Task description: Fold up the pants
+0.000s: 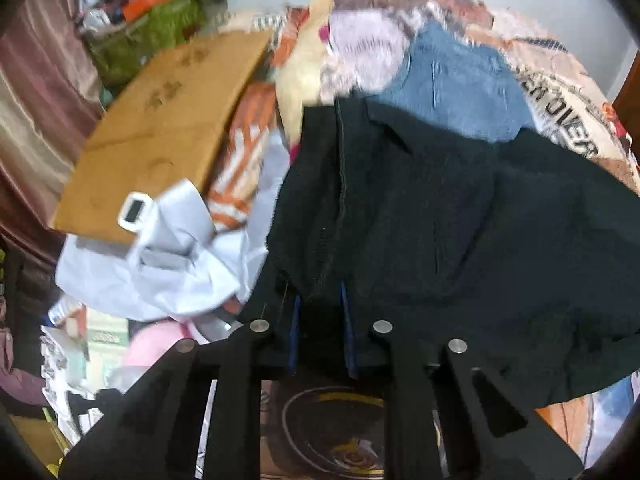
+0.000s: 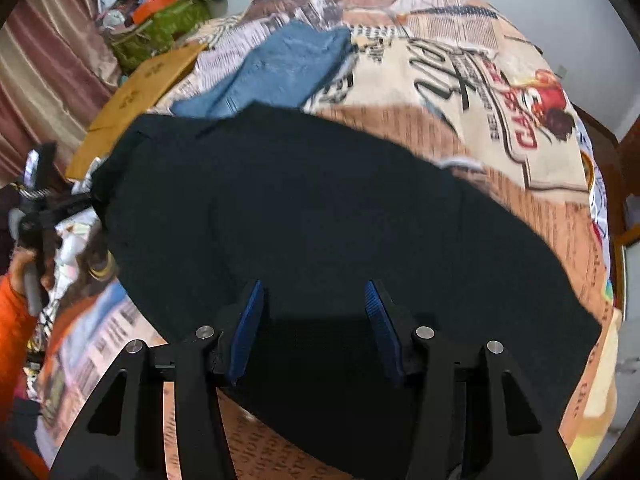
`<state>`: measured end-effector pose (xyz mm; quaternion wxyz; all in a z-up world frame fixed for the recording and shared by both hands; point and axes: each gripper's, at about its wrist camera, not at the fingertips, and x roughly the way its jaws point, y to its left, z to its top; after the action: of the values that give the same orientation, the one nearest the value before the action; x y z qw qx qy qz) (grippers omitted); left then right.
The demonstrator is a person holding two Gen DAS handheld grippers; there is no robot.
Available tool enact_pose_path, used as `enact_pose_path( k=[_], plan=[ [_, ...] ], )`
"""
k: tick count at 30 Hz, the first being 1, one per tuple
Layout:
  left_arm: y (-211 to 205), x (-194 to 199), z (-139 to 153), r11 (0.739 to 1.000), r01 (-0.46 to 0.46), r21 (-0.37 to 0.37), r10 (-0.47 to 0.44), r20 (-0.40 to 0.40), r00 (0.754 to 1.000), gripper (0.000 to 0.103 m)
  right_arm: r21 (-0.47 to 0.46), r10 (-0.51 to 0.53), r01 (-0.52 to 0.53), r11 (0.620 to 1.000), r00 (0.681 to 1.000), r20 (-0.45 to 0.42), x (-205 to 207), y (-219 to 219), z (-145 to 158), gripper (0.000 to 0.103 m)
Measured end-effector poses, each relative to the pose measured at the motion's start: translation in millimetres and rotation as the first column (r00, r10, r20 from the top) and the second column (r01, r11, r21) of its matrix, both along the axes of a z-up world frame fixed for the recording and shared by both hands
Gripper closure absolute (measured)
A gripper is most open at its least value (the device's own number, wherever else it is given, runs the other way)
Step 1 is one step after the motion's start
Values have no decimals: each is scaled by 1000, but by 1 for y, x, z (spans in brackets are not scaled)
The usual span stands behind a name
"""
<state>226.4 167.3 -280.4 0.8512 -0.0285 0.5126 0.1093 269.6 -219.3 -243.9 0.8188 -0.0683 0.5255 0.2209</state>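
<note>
The black fabric pants lie spread across a bed covered by a beige and orange sheet printed like newspaper pages, filling the middle of both views. In the left wrist view the same pants show a stitched seam running down toward the fingers, and their near edge is bunched up between the two blue pads. The left gripper has its fingers drawn close together, clamped on that gathered edge of the pants.

The right gripper stands with its blue-padded fingers wide apart. The pants lie beneath and between them, and the cloth spreads flat across the gap; the pads do not pinch it.

Just beyond the pants' far edge lies a folded piece of blue denim, touching or slightly under the black cloth. To the left of the pants a crumpled pale grey garment lies beside a flat sheet of brown cardboard. At the left edge of the right wrist view a hand in an orange sleeve grips the handle of the other gripper. A green bag heaped with clutter sits far back by a pinkish curtain.
</note>
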Motion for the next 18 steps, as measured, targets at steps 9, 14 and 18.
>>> enact_pose_path(
  k=[9, 14, 18],
  plan=[
    [30, -17, -14, 997, -54, -63, 51, -46, 998, 82, 15, -10, 10, 1000, 1000, 29, -8, -7, -3, 54],
    [27, -12, -40, 999, -41, -26, 38, -123, 992, 67, 15, -25, 25, 1000, 999, 41, -12, -11, -1, 54],
    [25, -9, -23, 999, -41, -5, 40, -121, 992, 62, 5, -50, 50, 999, 998, 47, -18, -25, 3, 54]
  ],
)
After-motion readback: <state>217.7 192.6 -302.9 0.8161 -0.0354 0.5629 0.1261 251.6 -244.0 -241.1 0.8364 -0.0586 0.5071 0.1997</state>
